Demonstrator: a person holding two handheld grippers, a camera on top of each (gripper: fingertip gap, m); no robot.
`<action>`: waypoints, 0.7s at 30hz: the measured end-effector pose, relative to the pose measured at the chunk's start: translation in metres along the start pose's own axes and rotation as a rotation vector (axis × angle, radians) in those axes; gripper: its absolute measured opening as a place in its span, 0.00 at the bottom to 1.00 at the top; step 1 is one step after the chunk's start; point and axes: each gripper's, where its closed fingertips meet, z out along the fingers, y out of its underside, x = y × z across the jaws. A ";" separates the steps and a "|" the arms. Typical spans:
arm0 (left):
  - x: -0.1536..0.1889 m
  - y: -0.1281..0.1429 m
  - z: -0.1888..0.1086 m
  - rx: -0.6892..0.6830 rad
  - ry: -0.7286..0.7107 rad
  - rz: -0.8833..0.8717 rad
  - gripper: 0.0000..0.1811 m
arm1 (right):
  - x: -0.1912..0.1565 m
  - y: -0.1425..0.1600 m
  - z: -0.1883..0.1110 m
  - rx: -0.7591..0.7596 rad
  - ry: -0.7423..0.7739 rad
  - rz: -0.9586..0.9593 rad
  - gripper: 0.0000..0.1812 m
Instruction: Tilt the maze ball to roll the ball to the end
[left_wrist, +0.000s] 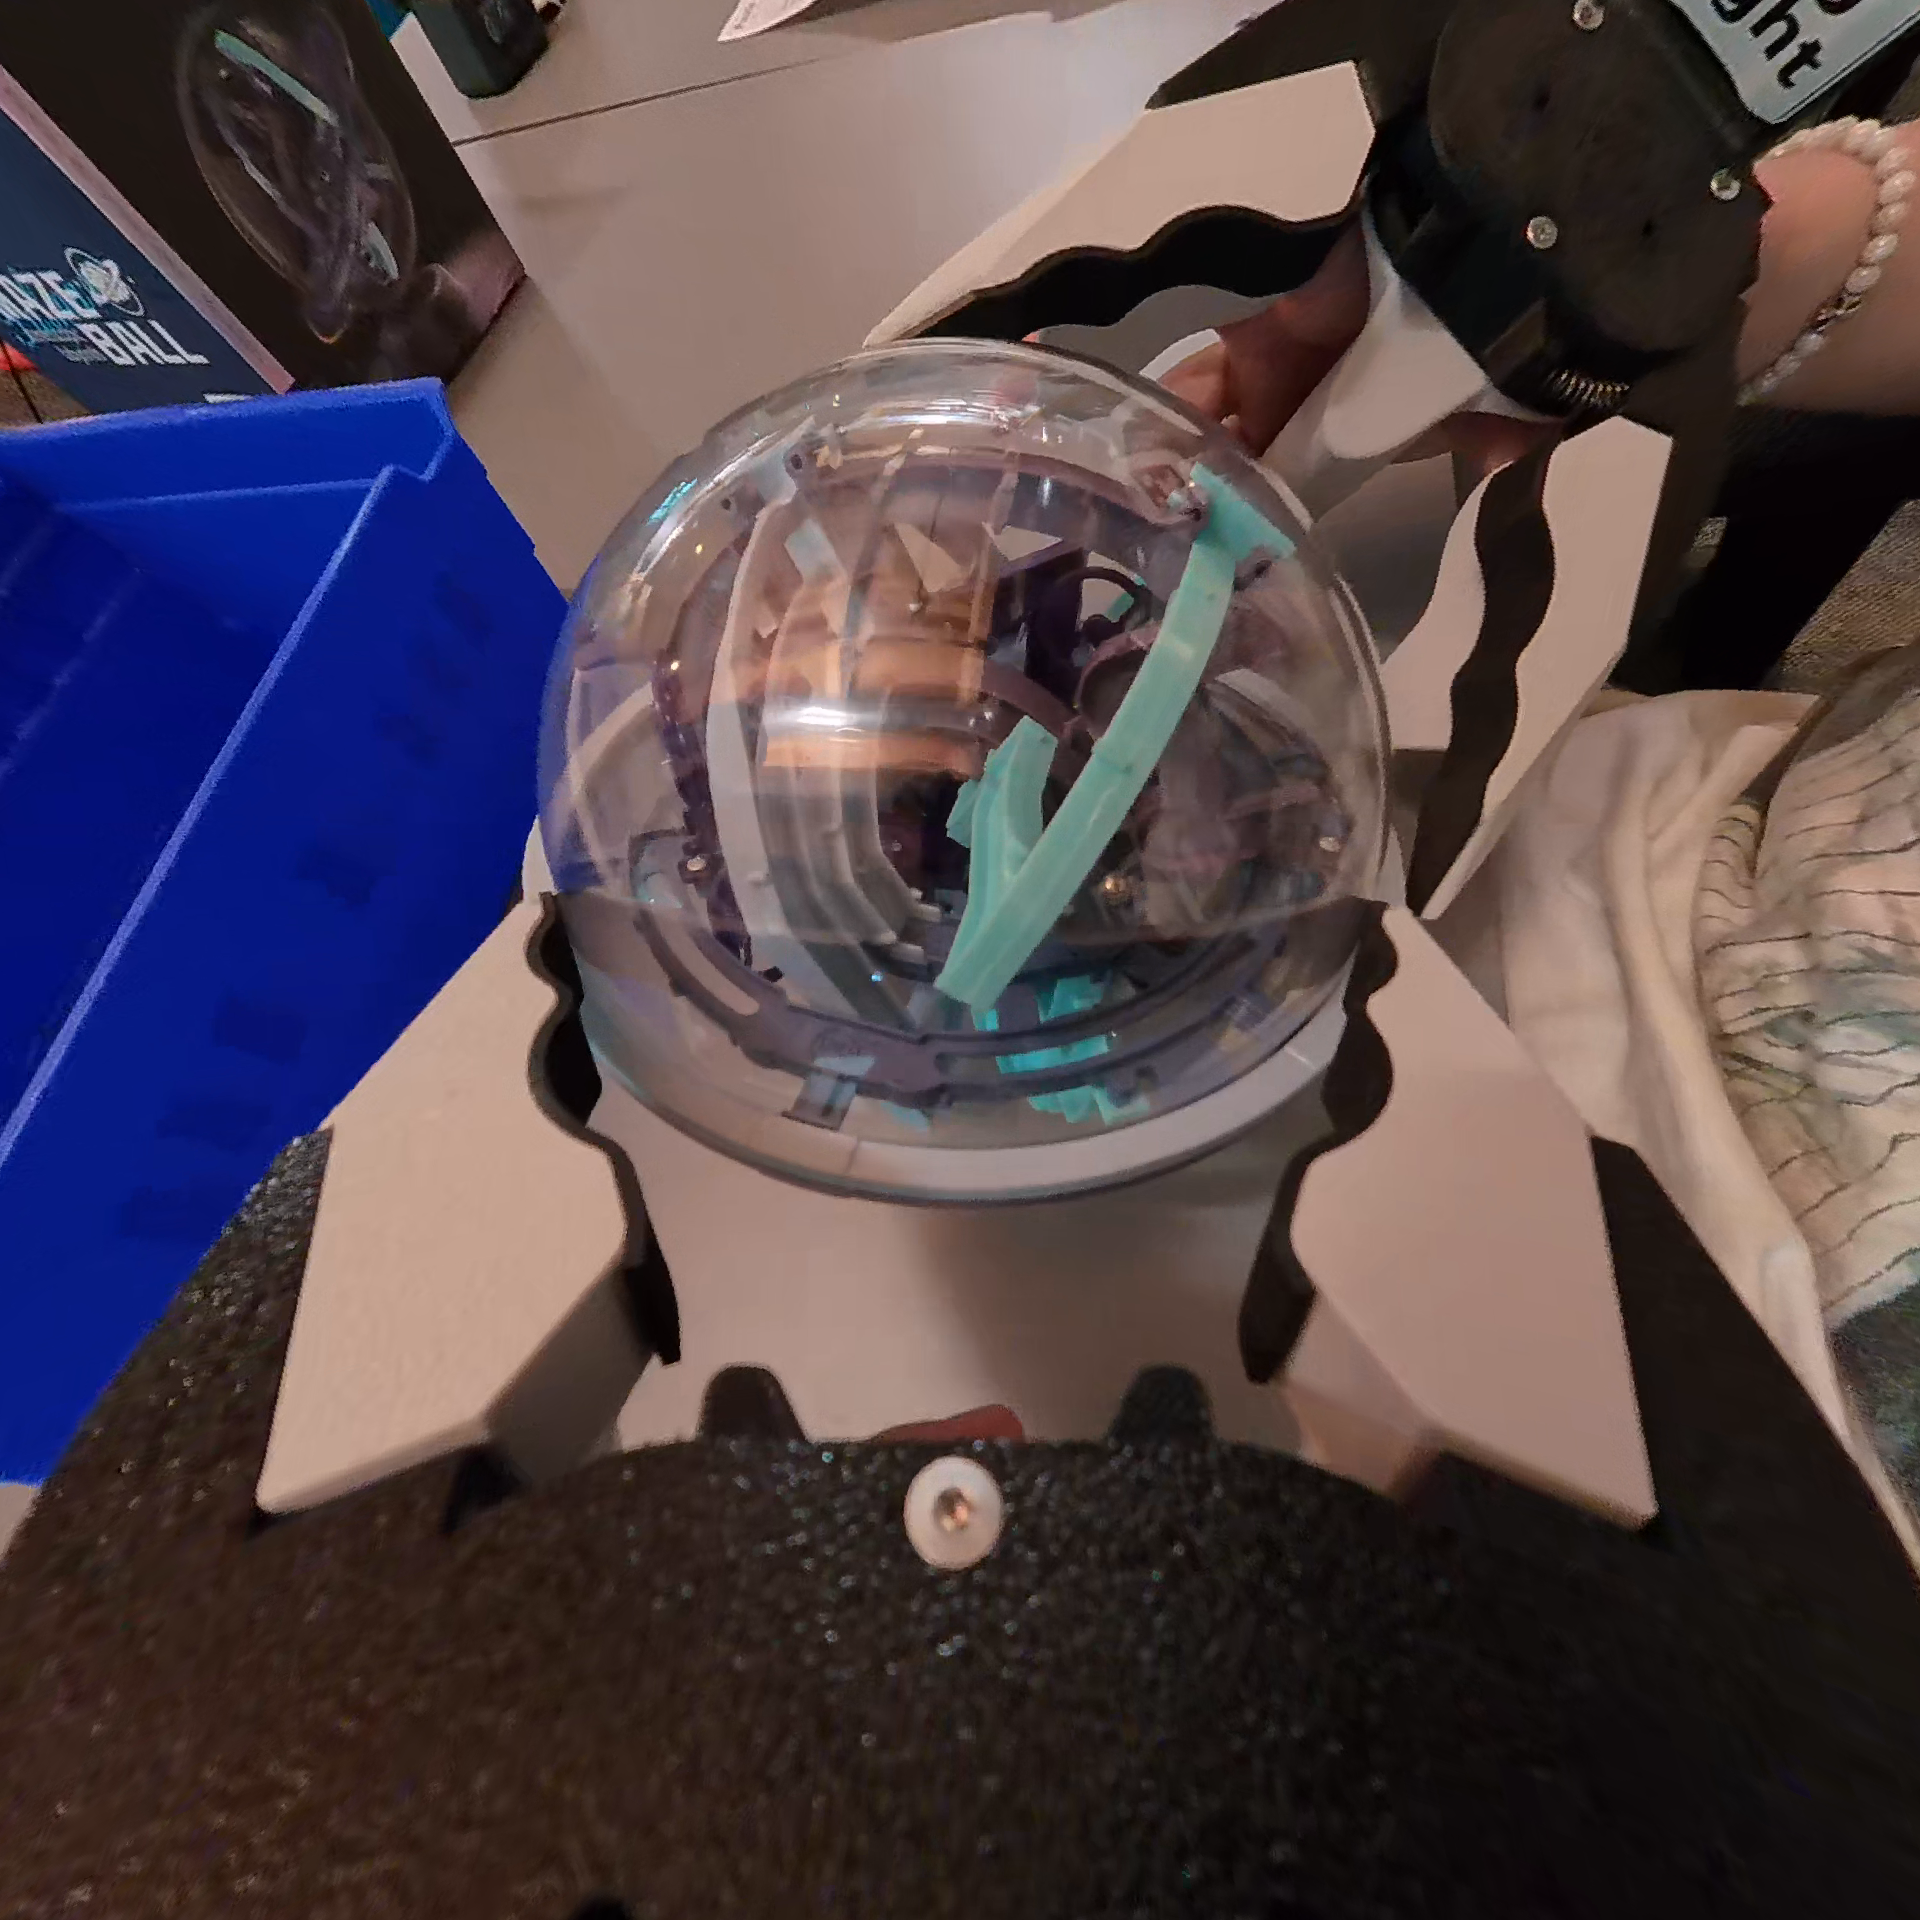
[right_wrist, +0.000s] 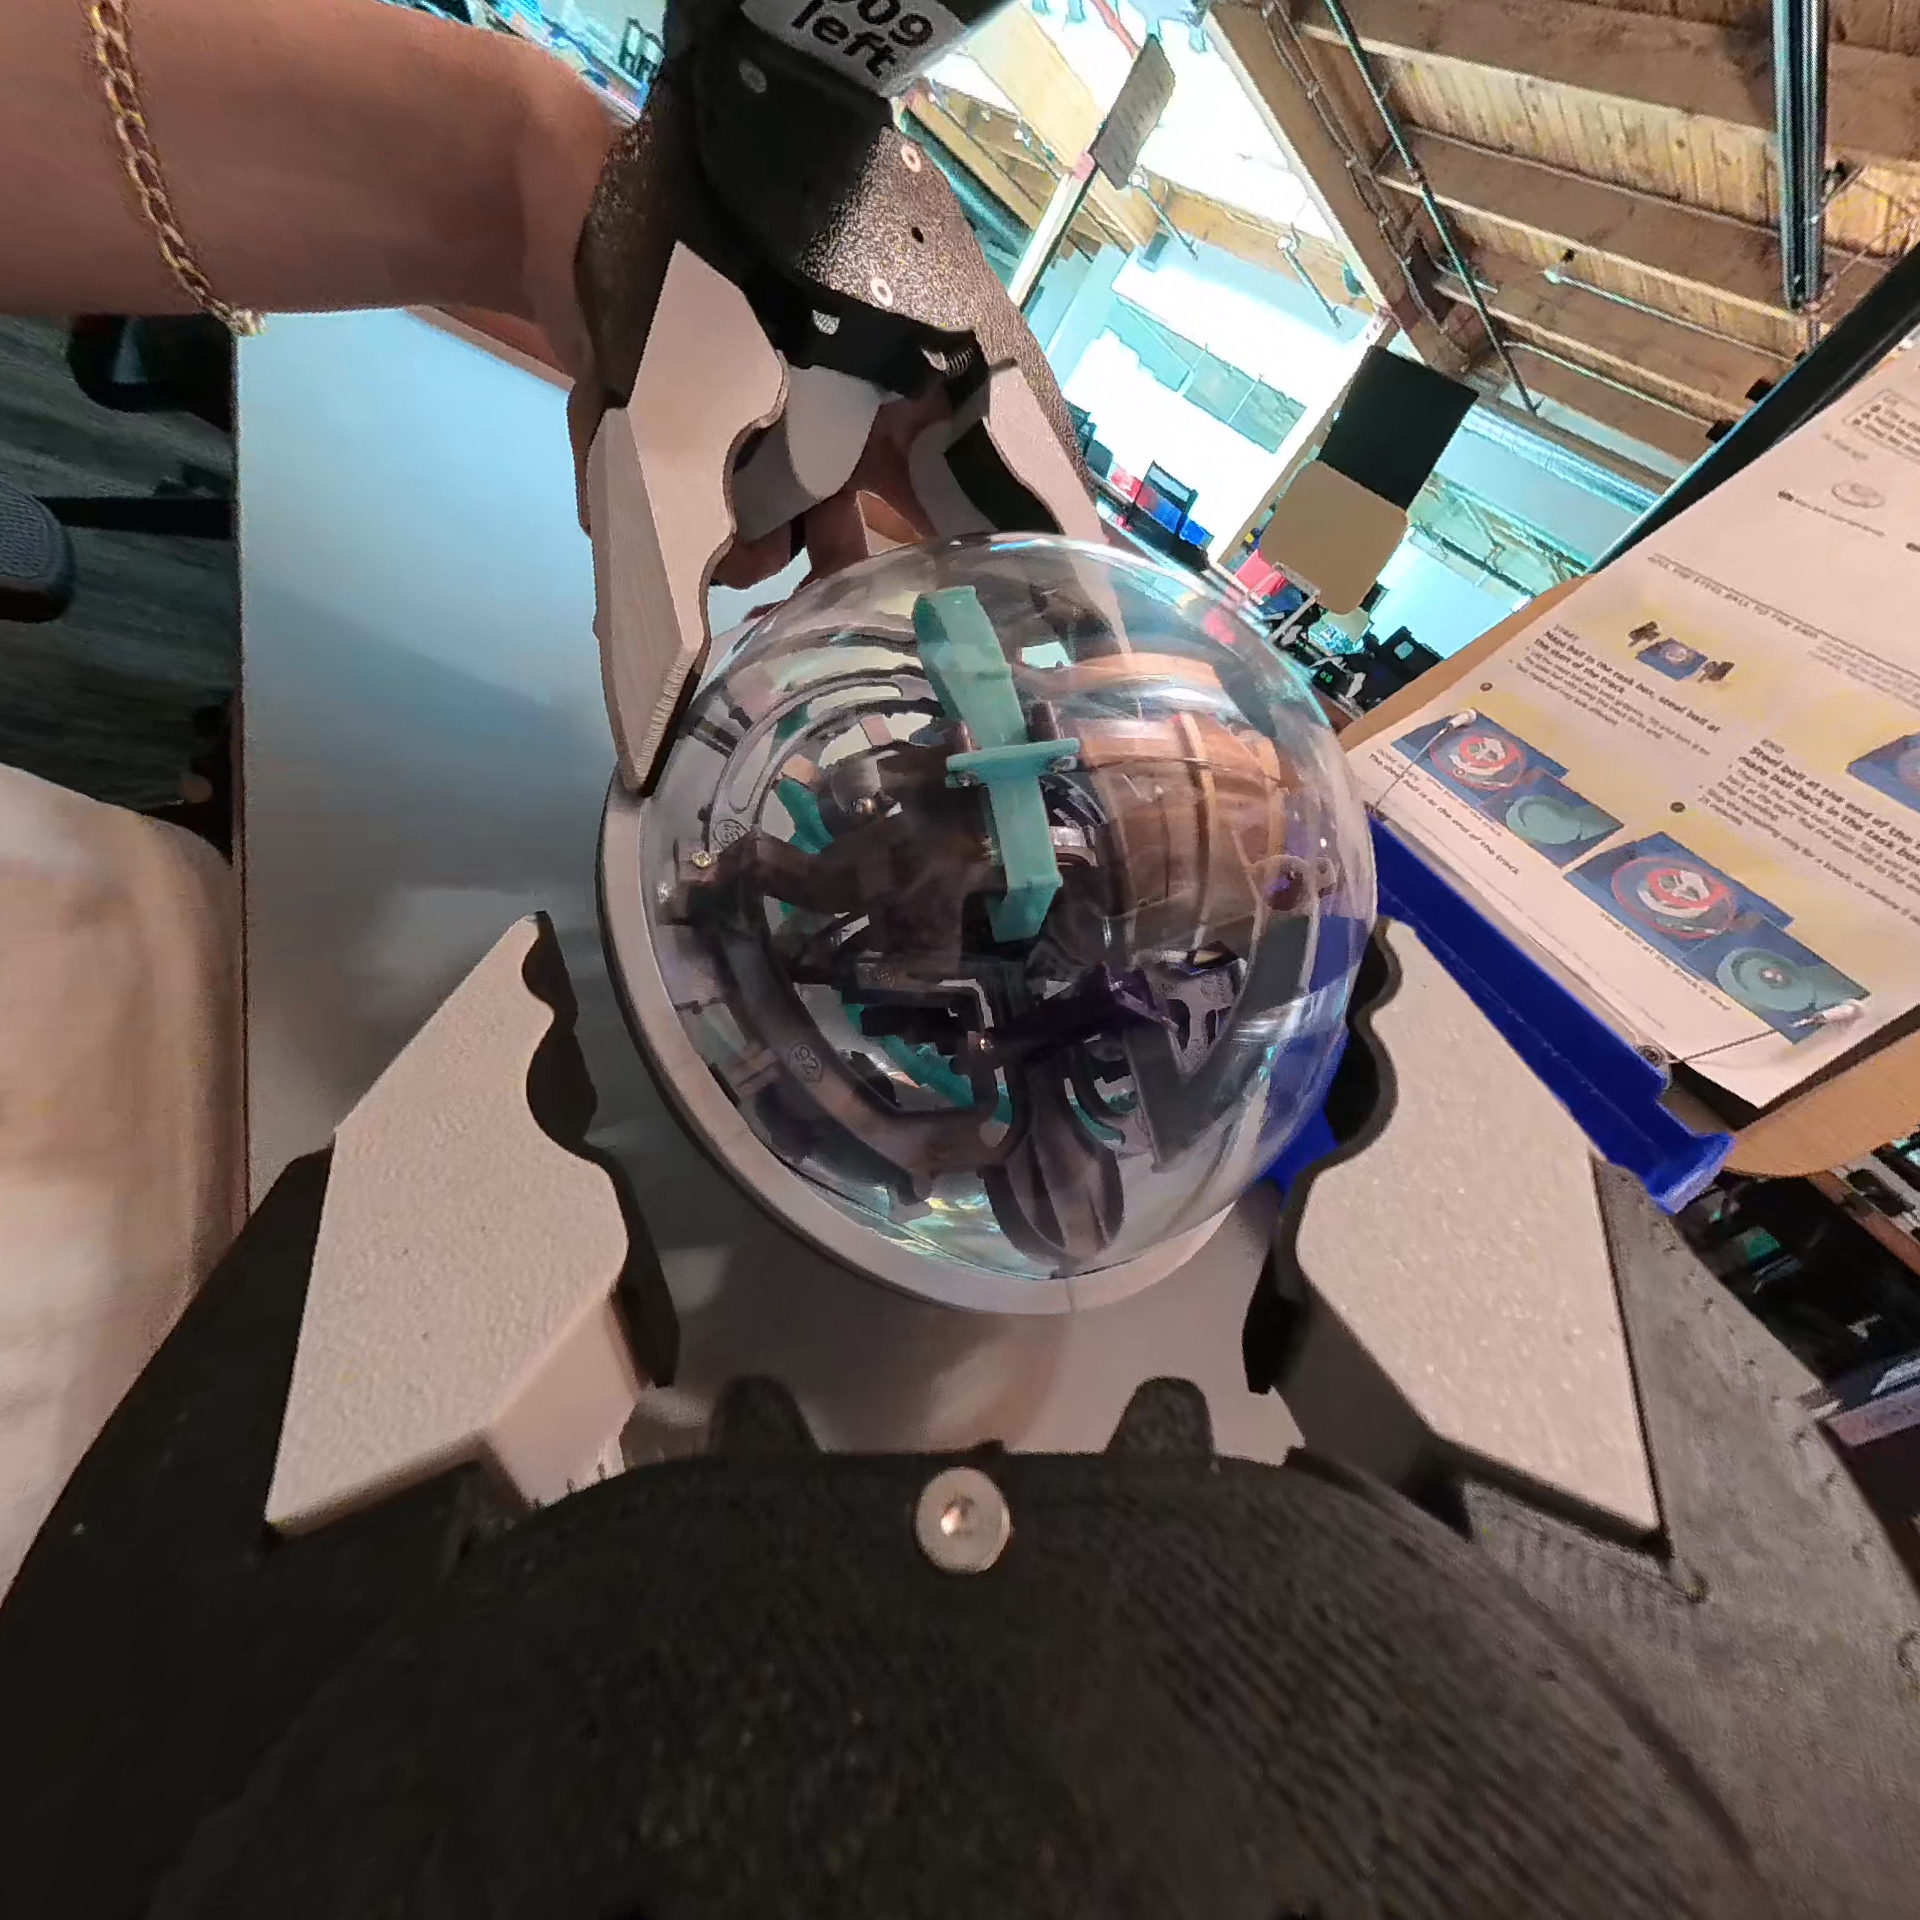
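- The counter (left_wrist: 727, 208) is pale and lies under everything. The maze ball seems lifted above it, so if the hold fails the sphere would fall on it and perhaps roll off the edge.
- The blue bin (left_wrist: 208, 727) stands just left of the sphere in the left wrist view. A wide tilt to that side could knock the sphere, or a finger, against its wall.
- The sheet of instructions (right_wrist: 1662, 779), on a cardboard backing, leans at the right in the right wrist view, near the bin. I judge it a smaller risk, but a big swing could reach it.
- The maze ball (left_wrist: 961, 769) is a clear sphere with teal, purple and grey tracks inside, held between the two grippers in the middle of both views. Its shell is smooth and round, so it could slip when it is tilted too fast.
- The left gripper (left_wrist: 961, 1039) is closed on the lower part of the sphere, its fingers touching both sides near the grey rim.
- The right gripper (right_wrist: 961, 1049) clasps the sphere from the opposite side in the same way. If the two hands turn unequally, one pair of fingers could slide off.
- The small ball inside I cannot find among the tracks. A sudden tilt may throw it off its track, and the run would begin again.
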 end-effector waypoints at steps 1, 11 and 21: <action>-0.001 0.000 0.001 -0.006 0.005 -0.009 0.77 | 0.001 0.000 0.000 -0.003 0.001 0.012 0.79; -0.002 -0.005 0.004 0.002 0.083 -0.117 0.78 | 0.008 0.007 0.003 -0.025 0.029 0.074 0.79; -0.014 -0.007 0.009 0.005 0.122 -0.250 0.78 | 0.021 0.019 0.012 -0.084 0.028 0.113 0.79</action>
